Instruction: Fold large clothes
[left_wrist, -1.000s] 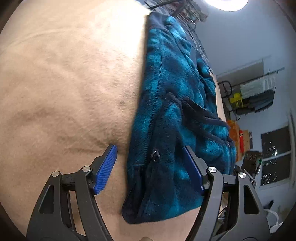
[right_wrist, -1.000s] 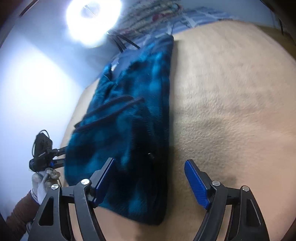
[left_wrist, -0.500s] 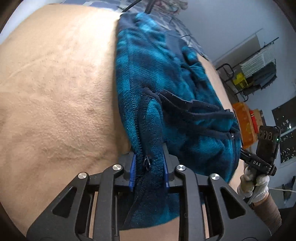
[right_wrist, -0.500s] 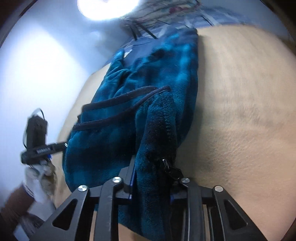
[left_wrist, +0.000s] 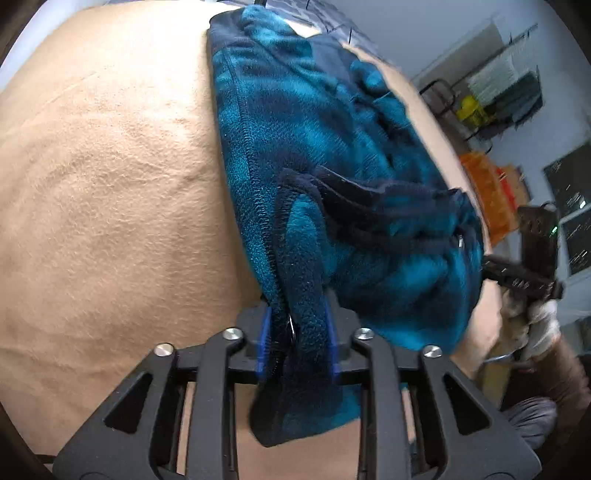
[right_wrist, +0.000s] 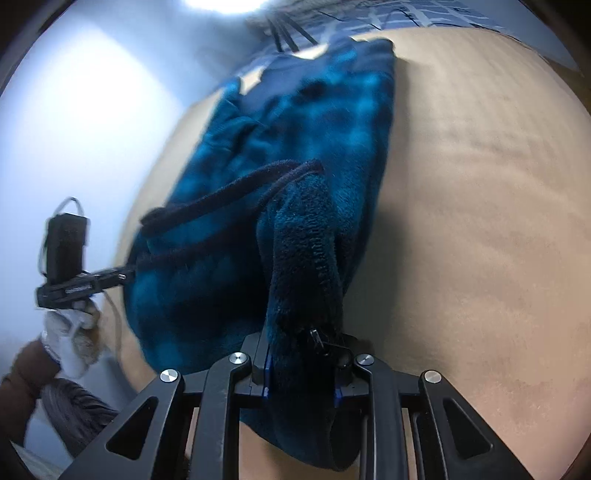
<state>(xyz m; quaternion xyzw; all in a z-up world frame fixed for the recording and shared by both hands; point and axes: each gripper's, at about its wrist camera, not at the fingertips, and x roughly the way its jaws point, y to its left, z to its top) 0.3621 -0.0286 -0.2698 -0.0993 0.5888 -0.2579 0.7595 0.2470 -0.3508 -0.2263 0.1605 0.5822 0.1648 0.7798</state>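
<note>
My left tool (left_wrist: 297, 334) and right tool (right_wrist: 301, 363) each pinch the fleece (left_wrist: 332, 155) tight, so I should lift both evenly over the blanket (left_wrist: 110, 166).

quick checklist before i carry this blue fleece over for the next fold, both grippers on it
1. Left gripper shut on the blue plaid fleece jacket, at its zipper edge: ok.
2. Right gripper shut on the same near end: ok.
3. Both grips level with each other: cannot tell.
4. Near end lifted off the tan blanket surface: ok; far end rests on it.
5. Dark trim bands lie loose across the top and may shift: not ok.
6. Landing area on the blanket beside the jacket free of objects: ok.
</note>
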